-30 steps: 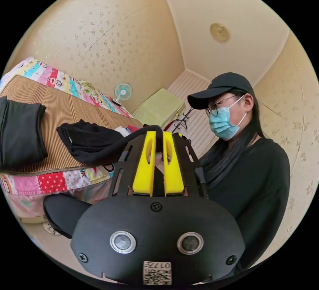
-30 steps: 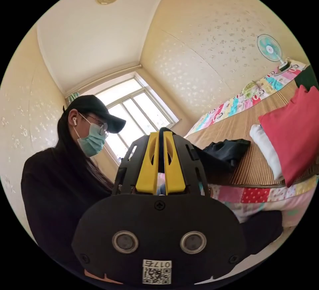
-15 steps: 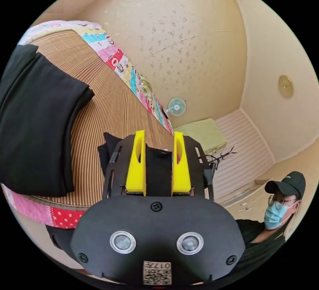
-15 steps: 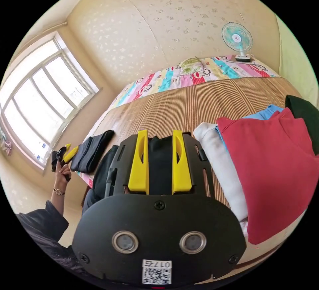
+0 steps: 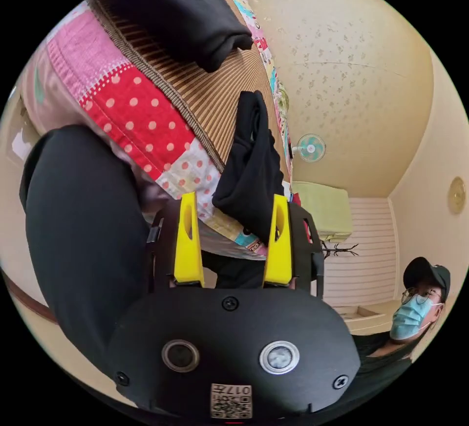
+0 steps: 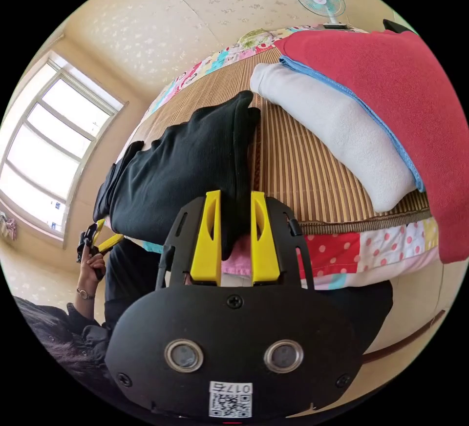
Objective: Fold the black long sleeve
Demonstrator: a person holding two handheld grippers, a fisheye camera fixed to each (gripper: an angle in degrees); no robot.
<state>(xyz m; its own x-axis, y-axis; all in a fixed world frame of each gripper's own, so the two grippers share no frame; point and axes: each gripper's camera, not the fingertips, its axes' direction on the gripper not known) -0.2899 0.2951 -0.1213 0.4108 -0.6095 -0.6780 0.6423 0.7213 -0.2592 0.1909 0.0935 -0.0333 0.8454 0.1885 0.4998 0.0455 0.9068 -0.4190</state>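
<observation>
**Black long sleeve lying at the bed's near edge, both grippers below it**

The black long sleeve [image 6: 185, 172] is lying bunched on the striped mat [image 6: 303, 172] of the bed, its long axis running along the near edge, with one end spilling over that edge toward the right gripper [image 6: 234, 245]; the right gripper's yellow jaws are standing part-way apart, a strip of the black cloth hanging between them, though whether both are pressing on it is not clear; in the left gripper view the other end of the garment [image 5: 251, 162] is drooping over the patchwork bed cover [image 5: 146, 123], just above the left gripper [image 5: 232, 245], whose jaws are spread wide and gripping nothing. The right gripper is looking the nearer to a hold; both are pointing up at the bed edge from below it. In the right gripper view the person's left hand [image 6: 90, 262] is showing by the garment's far end. A folded black garment [image 5: 185, 20] is resting further along the mat; a white, blue and red stack [image 6: 371, 118] is sitting beside the right end.
</observation>
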